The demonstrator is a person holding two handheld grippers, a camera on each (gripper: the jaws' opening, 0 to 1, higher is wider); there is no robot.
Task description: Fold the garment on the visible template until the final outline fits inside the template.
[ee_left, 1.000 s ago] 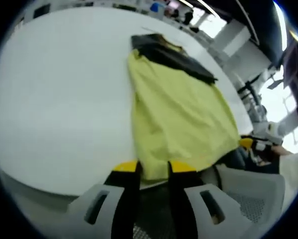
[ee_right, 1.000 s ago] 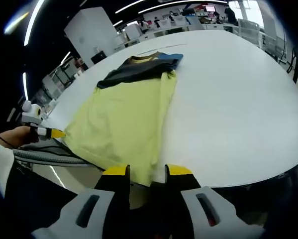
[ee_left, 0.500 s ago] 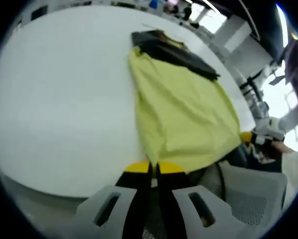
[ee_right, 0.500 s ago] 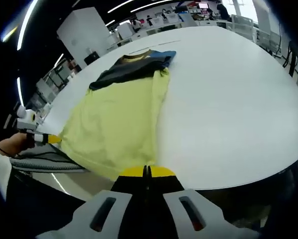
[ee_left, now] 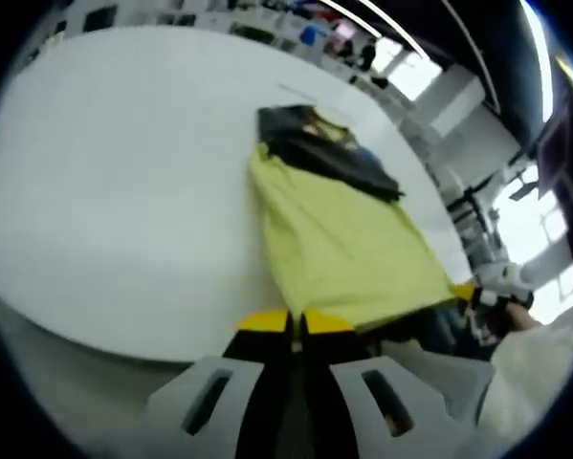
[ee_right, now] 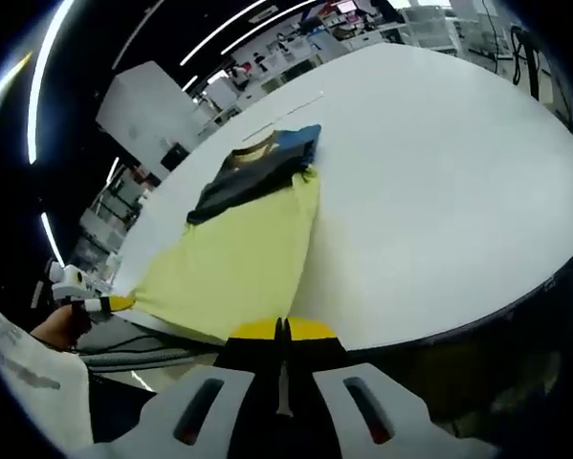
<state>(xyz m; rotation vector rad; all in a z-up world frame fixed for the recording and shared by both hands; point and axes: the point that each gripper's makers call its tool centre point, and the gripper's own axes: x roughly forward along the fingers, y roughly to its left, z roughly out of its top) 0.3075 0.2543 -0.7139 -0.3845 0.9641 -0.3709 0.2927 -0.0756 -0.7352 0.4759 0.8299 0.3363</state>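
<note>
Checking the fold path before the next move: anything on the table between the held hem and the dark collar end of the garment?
Nothing visible. Both the left gripper and right gripper are shut on the yellow garment at its near hem. Between there and the dark collar end lies only the garment itself; the white table beside it is bare.

Wide bare stretch of round white worktop (ee_left: pixel 114 191) open beside the yellow cloth garment with dark upper part (ee_left: pixel 348 253); likewise broad and unobstructed on its other side in the right gripper view. Beyond the far rim, crowded white desks and equipment (ee_right: pixel 296 62).
</note>
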